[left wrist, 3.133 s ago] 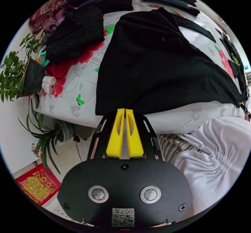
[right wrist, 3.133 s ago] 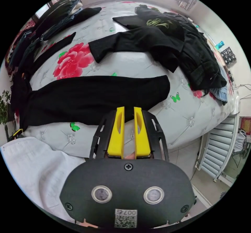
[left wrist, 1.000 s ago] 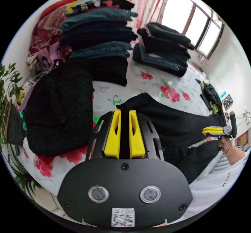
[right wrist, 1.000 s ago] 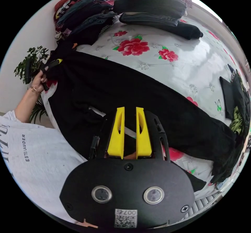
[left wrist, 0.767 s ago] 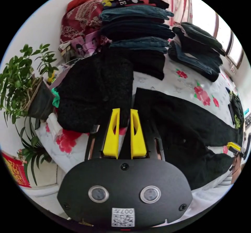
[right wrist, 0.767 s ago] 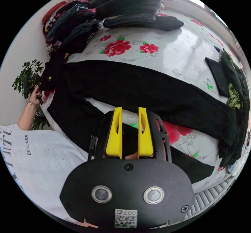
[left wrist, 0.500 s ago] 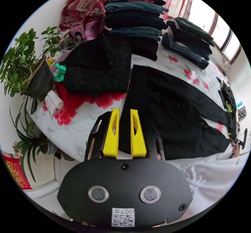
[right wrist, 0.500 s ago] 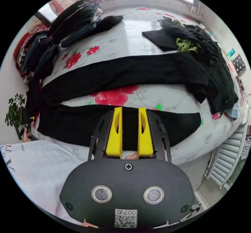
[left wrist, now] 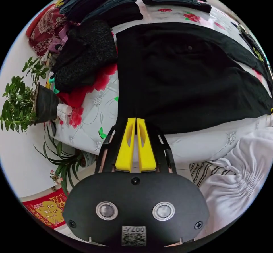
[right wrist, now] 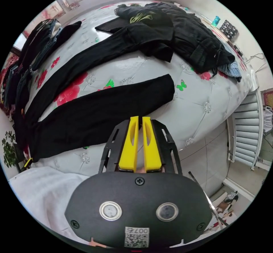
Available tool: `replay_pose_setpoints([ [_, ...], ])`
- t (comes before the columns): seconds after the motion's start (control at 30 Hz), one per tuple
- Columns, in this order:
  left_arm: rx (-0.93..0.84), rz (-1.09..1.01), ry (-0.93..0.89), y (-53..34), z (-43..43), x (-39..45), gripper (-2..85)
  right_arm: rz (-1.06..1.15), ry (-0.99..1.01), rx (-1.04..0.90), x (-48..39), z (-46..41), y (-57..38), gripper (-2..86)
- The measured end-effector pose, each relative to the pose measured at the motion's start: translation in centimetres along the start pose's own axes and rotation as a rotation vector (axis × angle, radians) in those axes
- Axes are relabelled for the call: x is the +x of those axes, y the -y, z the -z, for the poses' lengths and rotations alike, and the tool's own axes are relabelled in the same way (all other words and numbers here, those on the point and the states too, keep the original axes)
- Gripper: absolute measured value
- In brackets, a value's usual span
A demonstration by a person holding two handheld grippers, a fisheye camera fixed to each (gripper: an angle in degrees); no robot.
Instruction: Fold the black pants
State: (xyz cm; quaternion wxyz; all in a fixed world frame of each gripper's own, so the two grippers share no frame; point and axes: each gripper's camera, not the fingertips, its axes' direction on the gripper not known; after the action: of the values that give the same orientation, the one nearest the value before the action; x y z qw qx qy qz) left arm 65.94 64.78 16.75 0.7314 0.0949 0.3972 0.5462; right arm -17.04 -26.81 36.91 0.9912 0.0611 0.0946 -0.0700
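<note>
- The left gripper, jaws nearly together, tips at the waist edge of the black pants; whether it pinches cloth is unclear.
- The right gripper, jaws narrowly apart, tips at a leg's near edge.
- The pants lie flat along the bed, legs splayed.

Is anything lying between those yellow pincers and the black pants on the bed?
Nothing visible does. The left gripper sits at the near edge of the black pants, and the right gripper at the near leg's edge, with bare bedspread alongside.
</note>
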Motion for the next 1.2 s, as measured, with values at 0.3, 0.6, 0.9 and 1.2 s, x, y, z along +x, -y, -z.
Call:
replay_pose_setpoints([
  [0.3, -0.03, 0.152, -0.1, -5.8, 1.7, -2.5, -0.5, -0.02, 0.029, 0.149, 2.2, 6.4, -4.1, 4.0],
  [0.6, 0.237, 0.193, -0.204, 3.9, 6.1, -6.1, 8.1, 0.297, 0.116, 0.163, -10.5, 6.8, 10.7, 7.4],
  [0.9, 0.107, 0.022, -0.213, 19.6, 2.0, -3.2, 8.8, 0.497, -0.033, -0.02, -21.9, 2.5, 21.2, 6.9],
  [1.2, 0.107, -0.131, -0.108, 19.4, 2.0, 0.1, 1.5, 0.574, 0.002, 0.004, -21.7, 4.9, 20.2, 0.5],
])
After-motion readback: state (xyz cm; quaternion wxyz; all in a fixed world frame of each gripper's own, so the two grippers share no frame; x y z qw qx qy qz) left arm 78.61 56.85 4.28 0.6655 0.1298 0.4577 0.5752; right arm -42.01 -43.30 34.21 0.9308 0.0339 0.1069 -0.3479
